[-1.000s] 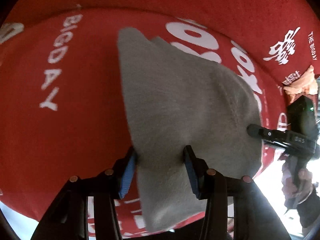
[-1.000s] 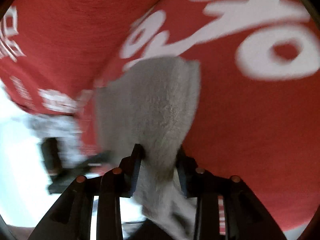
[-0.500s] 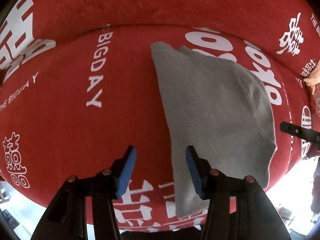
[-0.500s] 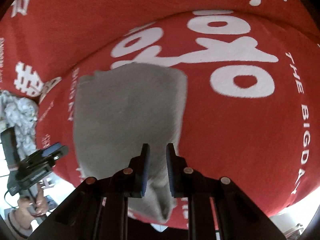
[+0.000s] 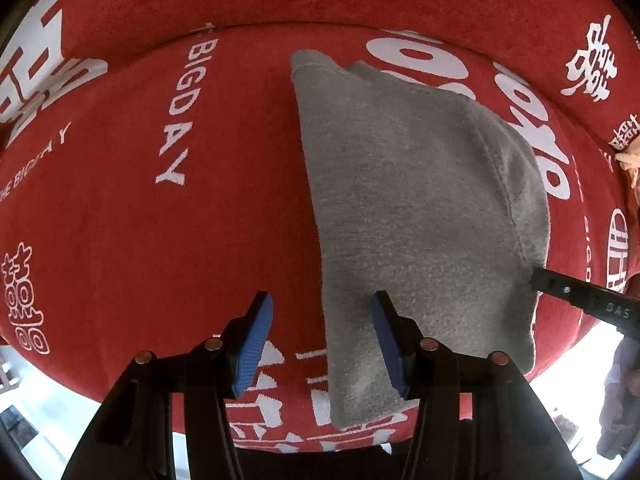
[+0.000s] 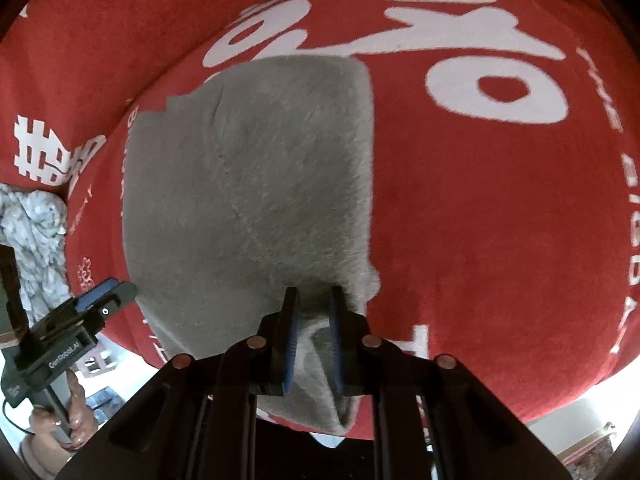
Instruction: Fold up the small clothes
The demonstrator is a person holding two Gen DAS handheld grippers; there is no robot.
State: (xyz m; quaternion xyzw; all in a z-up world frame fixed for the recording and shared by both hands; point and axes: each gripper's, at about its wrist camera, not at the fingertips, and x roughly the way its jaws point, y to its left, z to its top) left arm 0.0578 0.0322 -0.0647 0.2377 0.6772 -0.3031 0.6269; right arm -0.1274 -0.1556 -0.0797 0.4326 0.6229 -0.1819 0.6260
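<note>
A grey fleece garment (image 5: 408,216) lies flat on a red cloth-covered surface (image 5: 160,260) with white lettering. My left gripper (image 5: 322,316) is open over the garment's near left edge, holding nothing. In the right wrist view the same grey garment (image 6: 248,184) lies ahead. My right gripper (image 6: 313,308) is shut on the garment's near right corner, with fabric bunched between the pads. The right gripper's tip also shows in the left wrist view (image 5: 576,300) at the garment's right edge. The left gripper shows at the lower left of the right wrist view (image 6: 100,300).
A pale crumpled garment (image 6: 32,236) lies at the left edge of the red surface. An orange cloth (image 5: 630,160) sits at the far right. The red surface's near edge drops off just behind both grippers.
My left gripper let go of the grey garment and opened, then drew back slightly. My right gripper stayed shut on the garment's corner and the garment settled flat.
</note>
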